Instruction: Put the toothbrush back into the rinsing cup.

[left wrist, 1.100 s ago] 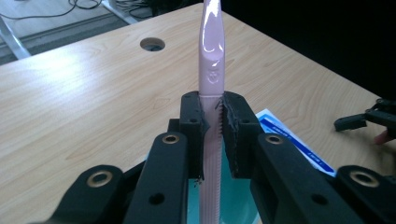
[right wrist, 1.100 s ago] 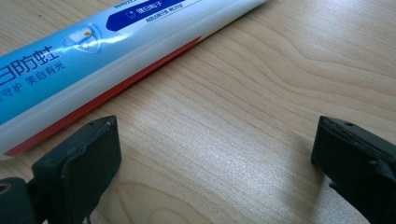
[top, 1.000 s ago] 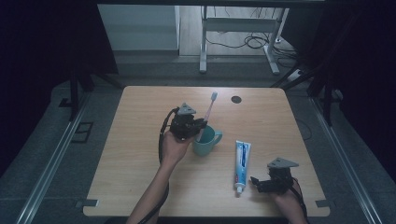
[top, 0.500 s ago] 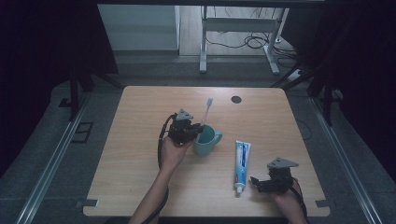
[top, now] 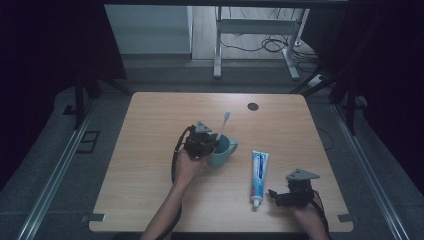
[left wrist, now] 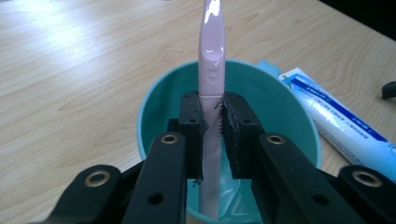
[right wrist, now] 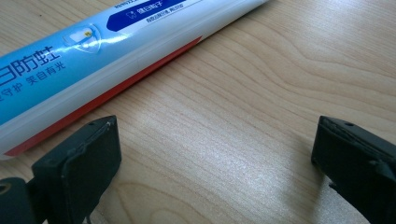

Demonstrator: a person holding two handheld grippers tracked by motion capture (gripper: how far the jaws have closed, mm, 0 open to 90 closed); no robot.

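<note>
The left gripper [top: 212, 145] is clamped on the pink toothbrush [left wrist: 211, 70], its handle end down inside the teal mug [left wrist: 159, 102] and its head slanting up past the rim. The mug sits mid-counter with its handle toward the toothpaste tube [top: 259, 172], which lies just beside it, cap toward the near edge. The right gripper [top: 274, 196] rests on the counter [top: 150, 195] by that cap, jaws spread wide with only bare wood between them. A dark round hole [top: 253, 106] sits near the far edge. Left of the mug, the counter lies open.
</note>
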